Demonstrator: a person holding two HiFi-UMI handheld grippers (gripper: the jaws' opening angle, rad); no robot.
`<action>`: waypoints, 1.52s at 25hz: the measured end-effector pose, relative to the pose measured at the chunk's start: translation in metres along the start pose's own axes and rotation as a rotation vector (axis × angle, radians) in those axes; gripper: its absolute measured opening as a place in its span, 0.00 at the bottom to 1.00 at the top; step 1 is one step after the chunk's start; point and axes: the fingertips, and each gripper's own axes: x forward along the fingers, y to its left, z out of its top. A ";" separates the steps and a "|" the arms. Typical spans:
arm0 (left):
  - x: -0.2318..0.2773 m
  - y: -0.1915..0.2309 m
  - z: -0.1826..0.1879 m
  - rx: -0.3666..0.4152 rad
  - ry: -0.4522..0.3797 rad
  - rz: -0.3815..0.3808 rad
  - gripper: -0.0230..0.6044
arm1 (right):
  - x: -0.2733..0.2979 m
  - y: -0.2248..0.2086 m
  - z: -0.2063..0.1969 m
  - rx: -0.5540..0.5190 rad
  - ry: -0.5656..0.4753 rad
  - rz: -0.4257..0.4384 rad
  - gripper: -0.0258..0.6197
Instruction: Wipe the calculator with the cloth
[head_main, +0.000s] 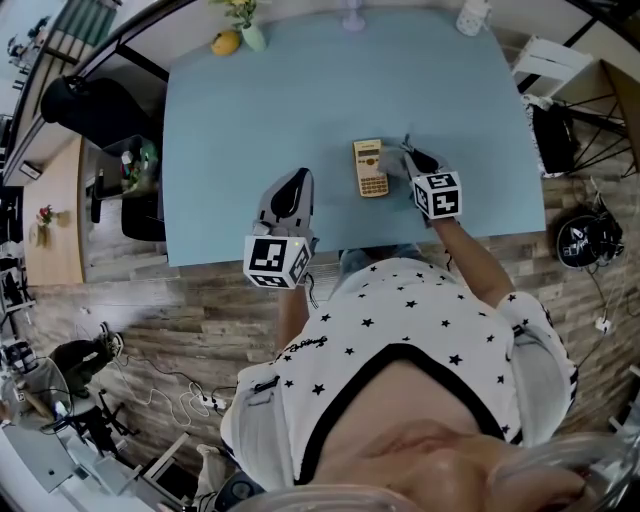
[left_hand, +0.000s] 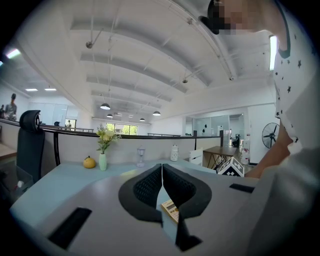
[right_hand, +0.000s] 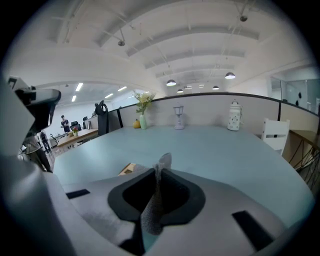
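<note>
We see a pale blue table with a bare, smooth top. A tan calculator lies flat near the middle, toward 5 o'clock. At 11 o'clock along the far edge, a yellow fruit sits just beside a small vase of flowers. A clear stemmed piece stands at 12 o'clock, and a white jar at 1 o'clock.

Head view: above person, steeply down on table. Gripper views: low, close over tabletop, facing twelve o'clock. All three share flower vase at eleven o'clock; head, left also calculator.
</note>
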 end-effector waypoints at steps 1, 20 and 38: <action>-0.001 0.001 0.000 -0.001 0.000 0.003 0.09 | -0.002 0.005 0.008 0.010 -0.023 0.016 0.09; -0.021 0.018 -0.006 -0.020 0.005 0.077 0.09 | 0.017 0.132 -0.015 -0.142 0.062 0.329 0.09; -0.006 0.008 -0.005 -0.017 0.003 0.024 0.09 | 0.013 0.091 -0.029 -0.132 0.085 0.214 0.09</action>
